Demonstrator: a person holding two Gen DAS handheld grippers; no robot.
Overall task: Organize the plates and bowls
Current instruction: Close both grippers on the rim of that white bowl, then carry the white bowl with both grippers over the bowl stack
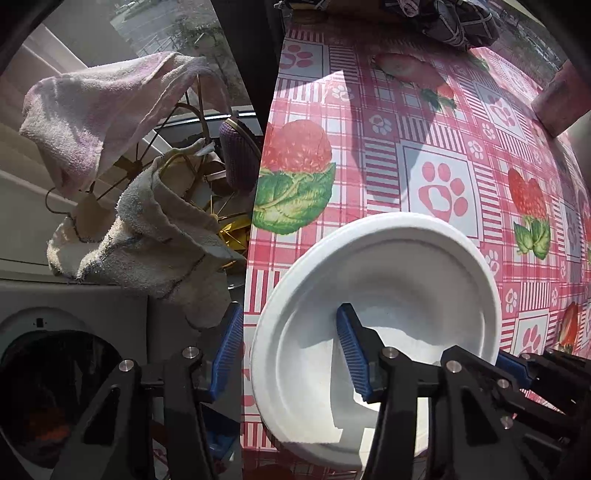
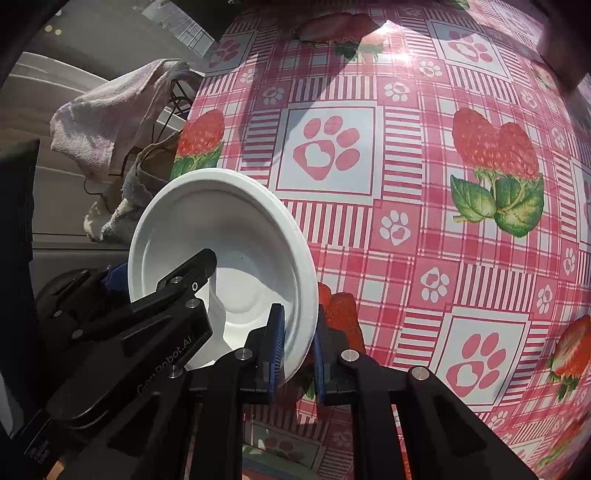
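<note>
A white bowl (image 1: 406, 266) sits near the left edge of the table, which is covered with a pink tablecloth (image 1: 424, 129). My left gripper (image 1: 288, 310) straddles the bowl's left rim, one blue pad inside and one outside. The outer pad stands a little off the rim, so the jaws are open. My right gripper (image 2: 298, 314) is shut on the right rim of the bowl (image 2: 229, 221), with the rim pinched between its blue pads. The right wrist view also shows one of the left gripper's fingers (image 2: 192, 266) reaching into the bowl.
Left of the table, a pink towel (image 1: 92, 110) and a cream towel (image 1: 159, 240) hang on a wire rack. A washing machine door (image 1: 48, 387) is below them. A dark checked cloth (image 1: 454, 22) lies at the table's far side. Bare tablecloth (image 2: 406, 184) stretches right of the bowl.
</note>
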